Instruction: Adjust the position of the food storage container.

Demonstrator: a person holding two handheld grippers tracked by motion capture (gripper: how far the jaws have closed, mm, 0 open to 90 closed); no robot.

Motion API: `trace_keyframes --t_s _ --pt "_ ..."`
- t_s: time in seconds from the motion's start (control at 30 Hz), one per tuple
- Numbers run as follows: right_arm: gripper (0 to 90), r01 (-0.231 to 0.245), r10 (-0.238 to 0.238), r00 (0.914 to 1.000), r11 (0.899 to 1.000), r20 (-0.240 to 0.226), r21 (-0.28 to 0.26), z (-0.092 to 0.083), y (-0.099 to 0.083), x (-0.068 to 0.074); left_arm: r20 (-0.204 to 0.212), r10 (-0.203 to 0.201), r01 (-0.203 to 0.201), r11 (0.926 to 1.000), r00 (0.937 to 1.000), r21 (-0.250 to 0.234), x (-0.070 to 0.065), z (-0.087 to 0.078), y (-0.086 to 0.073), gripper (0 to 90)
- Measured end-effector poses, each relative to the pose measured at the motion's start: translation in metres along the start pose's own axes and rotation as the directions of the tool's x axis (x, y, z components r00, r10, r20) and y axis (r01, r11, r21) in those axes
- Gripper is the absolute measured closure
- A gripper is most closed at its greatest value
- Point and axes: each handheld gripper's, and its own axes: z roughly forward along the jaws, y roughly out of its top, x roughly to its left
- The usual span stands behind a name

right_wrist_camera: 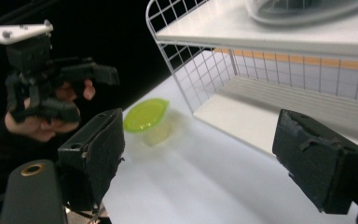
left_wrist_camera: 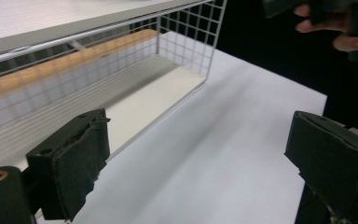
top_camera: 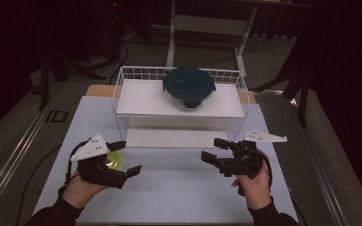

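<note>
Green-lidded cup (right_wrist_camera: 147, 117) beside left hand-held gripper (top_camera: 124, 158), seemingly untouched; jaws apart.

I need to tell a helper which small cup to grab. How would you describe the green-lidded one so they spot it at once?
Start at the white wire rack on the white table. Off its front left corner, beside the left gripper, stands the small clear cup. Its bright lime-green lid sets it apart from the dark-lidded glass container on the rack's top shelf.

There is one white wire rack (top_camera: 122, 89) with two shelves. One glass bowl (top_camera: 189, 88) with a dark lid stands on the upper shelf. One small cup (right_wrist_camera: 150, 122) with a green lid stands on the table (top_camera: 179, 188). There are two grippers, left (top_camera: 122, 160) and right (top_camera: 215, 149).
</note>
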Motion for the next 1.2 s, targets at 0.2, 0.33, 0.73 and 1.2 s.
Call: trace_keyframes --t_s 0.2,0.33,0.73,1.2 --pt "16.4 0.022 -0.021 0.9997 1.000 0.007 -0.011 -0.009 -0.018 0.005 -0.046 -0.018 0.019 0.9996 0.9988 0.019 0.017 -0.021 -0.018 15.4" --pt "16.6 0.030 -0.030 0.9995 0.999 0.010 -0.019 -0.013 -0.027 0.007 -0.066 -0.025 0.027 0.9992 0.9975 0.028 0.026 -0.033 -0.029 27.1" --pt "16.8 0.013 -0.012 0.9997 1.000 0.019 -0.010 -0.018 -0.041 0.003 -0.262 -0.097 0.118 0.9910 0.9601 0.064 0.066 -0.065 -0.071 63.2" --pt "16.9 0.006 -0.006 0.9999 1.000 0.012 0.003 -0.015 -0.045 0.002 -0.333 -0.117 0.186 0.9651 0.9358 0.184 0.090 -0.067 -0.117 88.8"
